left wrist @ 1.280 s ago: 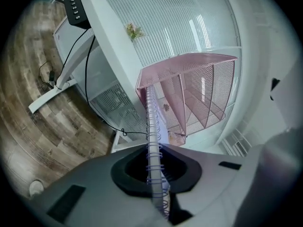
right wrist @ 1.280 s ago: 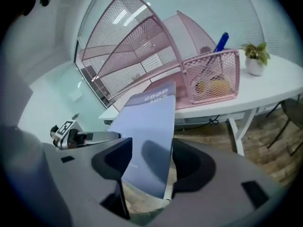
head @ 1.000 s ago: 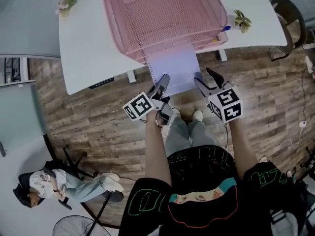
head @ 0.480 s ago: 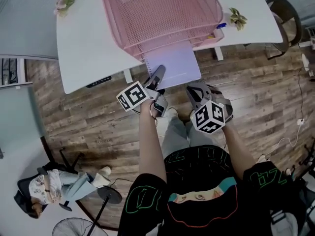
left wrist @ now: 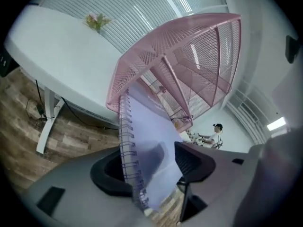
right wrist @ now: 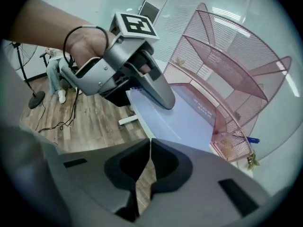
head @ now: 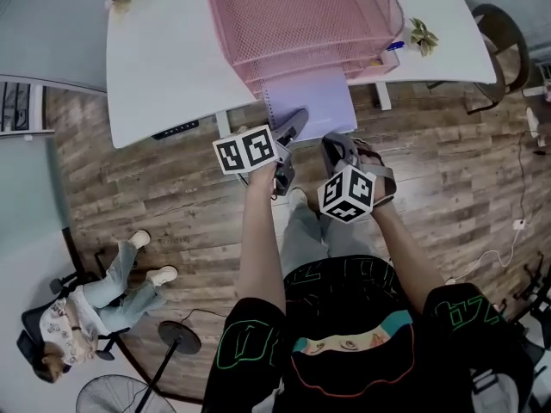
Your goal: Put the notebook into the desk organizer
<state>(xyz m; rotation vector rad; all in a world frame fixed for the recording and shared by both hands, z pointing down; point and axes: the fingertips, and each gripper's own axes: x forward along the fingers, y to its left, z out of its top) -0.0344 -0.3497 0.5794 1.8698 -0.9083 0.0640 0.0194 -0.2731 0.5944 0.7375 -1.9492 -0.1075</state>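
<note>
The lilac spiral notebook (head: 314, 101) lies with its far end inside the lowest tier of the pink mesh desk organizer (head: 301, 15) and its near end sticking out past the table edge. My left gripper (head: 297, 120) straddles that near end. In the left gripper view the notebook (left wrist: 151, 136) stands between the opening jaws of the left gripper (left wrist: 154, 164), its spiral edge against one jaw and a gap before the other. My right gripper (head: 340, 149) hangs just short of the notebook, shut and empty (right wrist: 149, 143).
The organizer (right wrist: 227, 74) stands on a white table (head: 164, 67), with small flower sprigs (head: 419, 34) and a blue pen (head: 394, 46) beside it. A seated person (head: 77, 317) is at lower left, a fan base (head: 108, 394) below, a dark chair (head: 508, 33) at right.
The right gripper has let go of the notebook, drawn back and shut. The left jaws have spread apart. The notebook sits deeper in the organizer.
</note>
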